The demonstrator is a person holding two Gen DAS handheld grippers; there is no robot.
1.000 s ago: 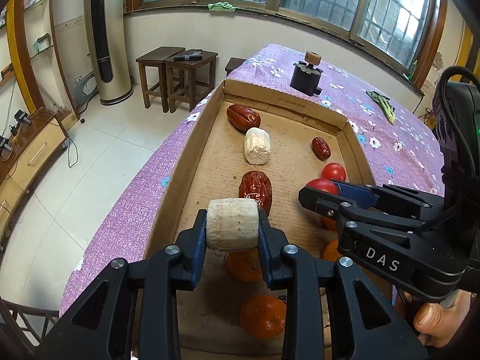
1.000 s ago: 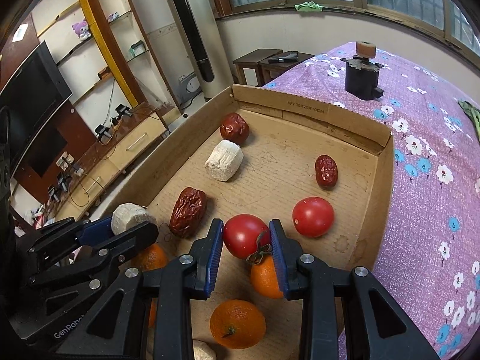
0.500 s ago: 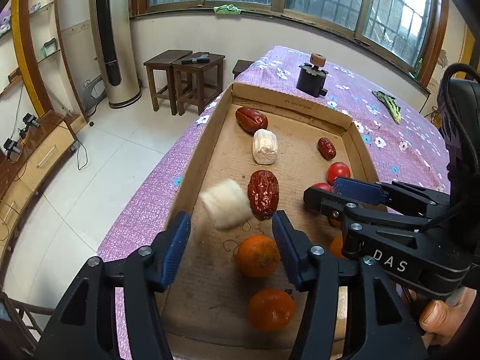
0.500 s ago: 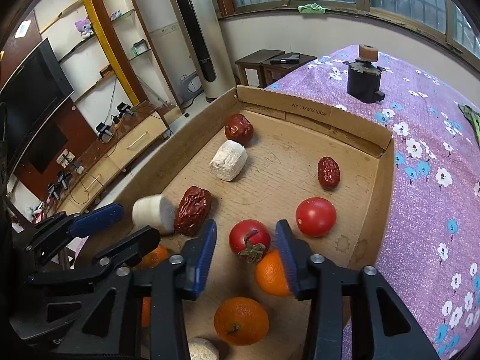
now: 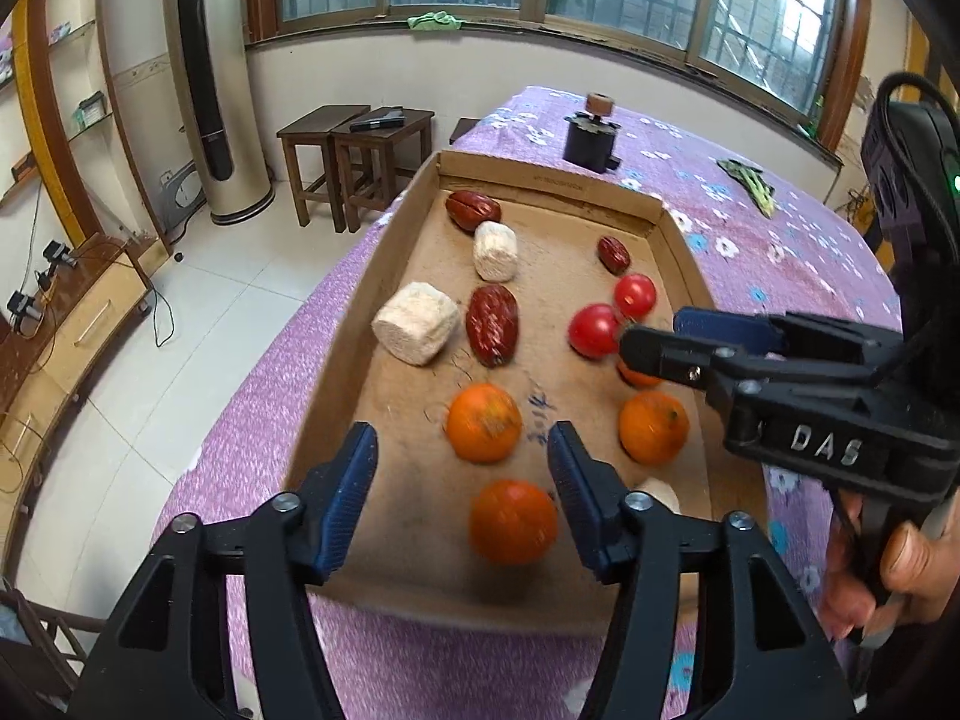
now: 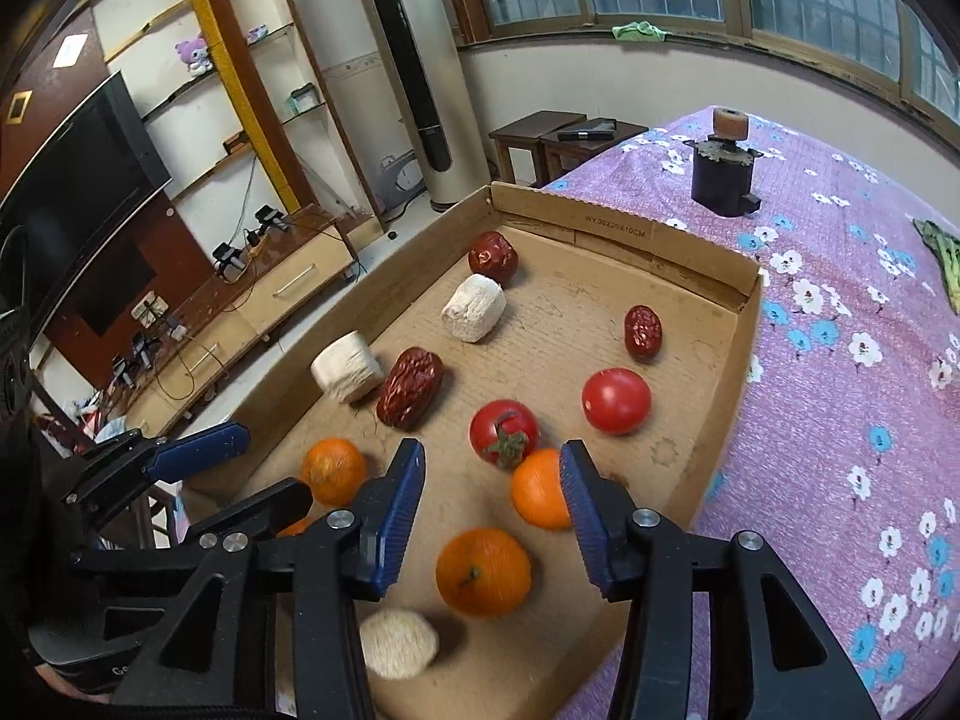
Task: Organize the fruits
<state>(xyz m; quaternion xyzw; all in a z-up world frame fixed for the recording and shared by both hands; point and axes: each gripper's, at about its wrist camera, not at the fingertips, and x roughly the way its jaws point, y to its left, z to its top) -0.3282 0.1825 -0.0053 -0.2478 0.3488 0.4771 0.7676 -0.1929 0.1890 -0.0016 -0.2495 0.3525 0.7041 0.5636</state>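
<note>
Shallow cardboard tray (image 6: 741, 360) on a purple flowered tablecloth (image 6: 840, 420), fruit loose on its floor.

Left gripper (image 5: 462, 480): jaws apart, just been opening, nothing clamped. Hovering over near end of tray; an orange (image 5: 483, 429) on the floor beyond the tips, another orange (image 5: 512, 521) lower in the gap, neither touched.

Right gripper (image 6: 492, 498): jaws apart too, just been opening, nothing gripped. Stemmed tomato (image 6: 503, 432) just beyond the tips, free on the cardboard, touching an orange (image 6: 540, 495) at its near side.

White ribbed cylinder (image 5: 417, 324) on the tray floor by the left wall, just beside a large wrinkled date (image 5: 492, 324). Second white cylinder (image 5: 495, 250) farther along, next to another big date (image 5: 472, 208) near the far left corner. Small date (image 6: 643, 333) towards the far right; second tomato (image 6: 616, 399) nearer than it, close to the right wall. One more orange (image 6: 483, 570) and a pale ribbed piece (image 6: 398, 642) at the near end.

Far off on the cloth: a black block with a brown roll on top (image 6: 723, 171). A hand (image 5: 882, 576) at the right gripper's handle, seen from the left wrist.
</note>
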